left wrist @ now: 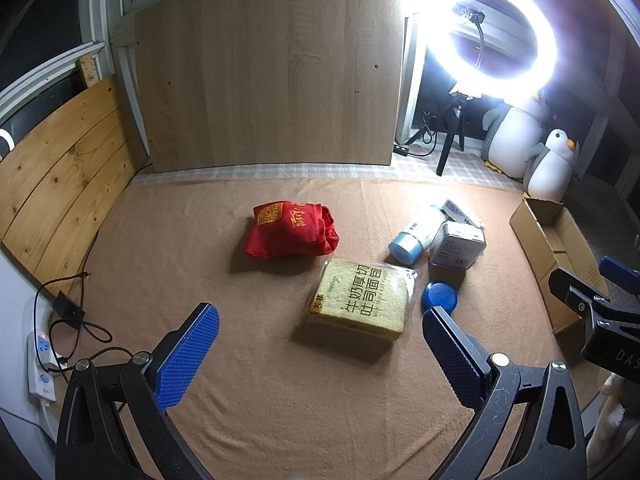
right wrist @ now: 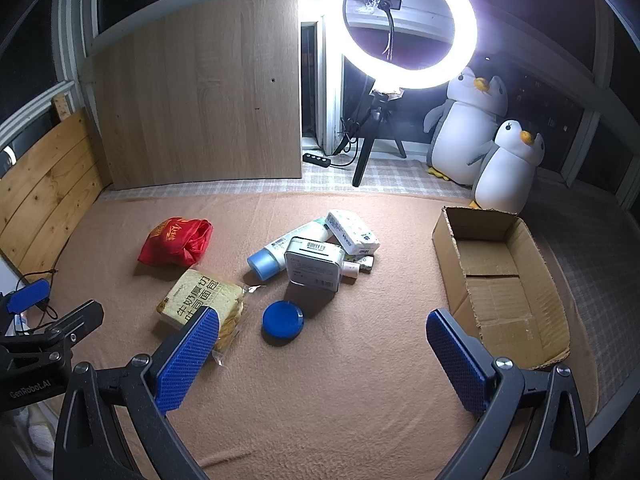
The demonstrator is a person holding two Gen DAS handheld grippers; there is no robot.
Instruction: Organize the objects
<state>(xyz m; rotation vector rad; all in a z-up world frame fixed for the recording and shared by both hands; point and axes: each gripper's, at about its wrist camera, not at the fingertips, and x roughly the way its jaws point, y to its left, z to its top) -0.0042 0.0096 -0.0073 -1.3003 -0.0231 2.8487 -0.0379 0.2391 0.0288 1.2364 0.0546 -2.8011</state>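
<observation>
Left hand-held gripper [left wrist: 320, 354] and right hand-held gripper [right wrist: 322, 354] are hovering wide open, holding nothing. Bread [left wrist: 358, 300], red bag [left wrist: 290, 230], blue lid [right wrist: 283, 319] and tin [right wrist: 315, 264] are lying on the tan blanket [right wrist: 320, 400]. Cardboard box [right wrist: 516, 308] is sitting right, ring light [right wrist: 404, 24] glowing behind.

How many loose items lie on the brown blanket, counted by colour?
Red: 1, red bag
Yellow: 1, packaged toast bread
Blue: 1, blue round lid
White or pale: 4, bottle, tin box, tissue pack, small tube
Total: 7
</observation>
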